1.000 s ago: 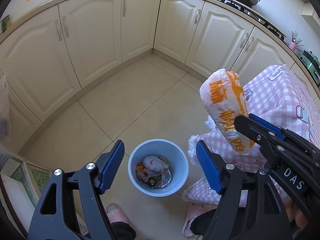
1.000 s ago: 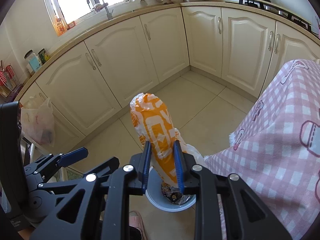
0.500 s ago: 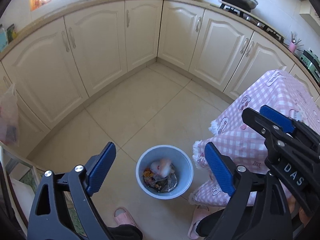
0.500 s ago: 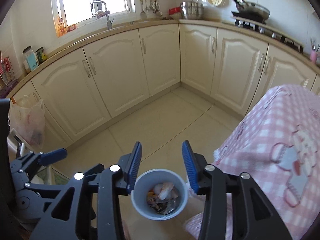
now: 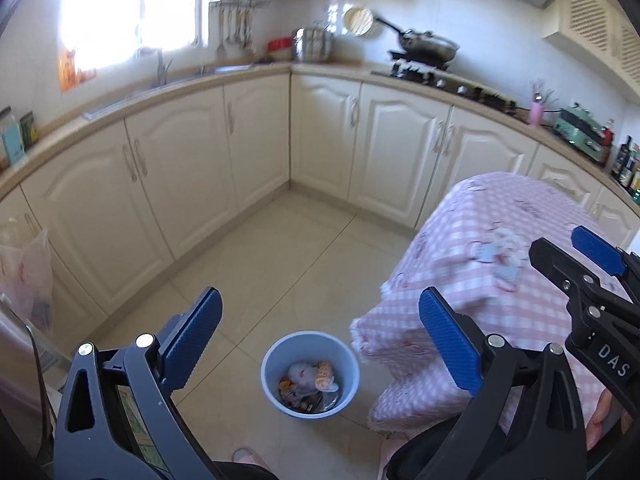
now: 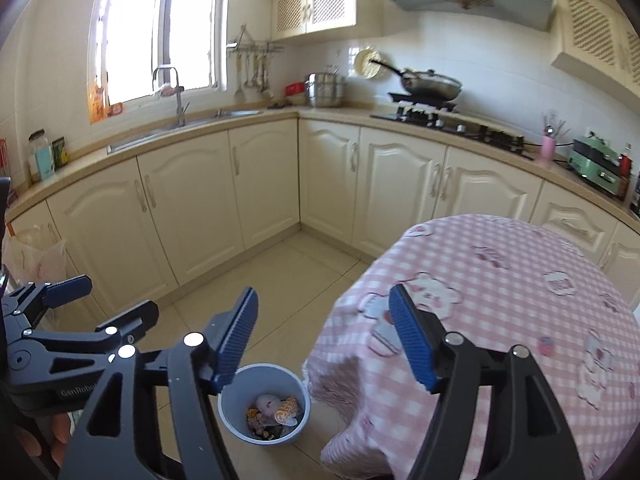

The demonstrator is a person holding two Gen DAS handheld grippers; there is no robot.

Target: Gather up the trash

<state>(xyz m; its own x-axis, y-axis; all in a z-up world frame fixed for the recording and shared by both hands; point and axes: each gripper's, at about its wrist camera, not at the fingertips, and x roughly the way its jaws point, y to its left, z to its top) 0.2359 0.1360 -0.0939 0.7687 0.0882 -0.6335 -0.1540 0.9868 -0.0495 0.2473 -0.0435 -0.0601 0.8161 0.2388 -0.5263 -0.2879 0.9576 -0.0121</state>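
Note:
A light blue trash bin [image 5: 272, 368] stands on the tiled floor beside the table; it also shows in the right wrist view [image 6: 236, 412]. Inside lie several wrappers and the orange-and-white bag [image 5: 324, 374], which also shows in the right wrist view [image 6: 287, 407]. My left gripper [image 5: 320, 328] is open and empty, high above the bin. My right gripper [image 6: 324, 328] is open and empty, also high above the bin, and appears at the right in the left wrist view [image 5: 592, 264].
A table with a pink checked cloth [image 6: 500, 304] stands right of the bin. Cream cabinets [image 5: 192, 168] line the back and left, with sink [image 6: 224, 114] and stove [image 6: 424, 110]. A plastic bag [image 5: 28, 272] hangs at left. A pink slipper [image 5: 248, 456] lies below.
The right gripper opened and let go of the orange-and-white bag, which fell into the bin. Both grippers then rose and tilted up, so the counters and wall came into view.

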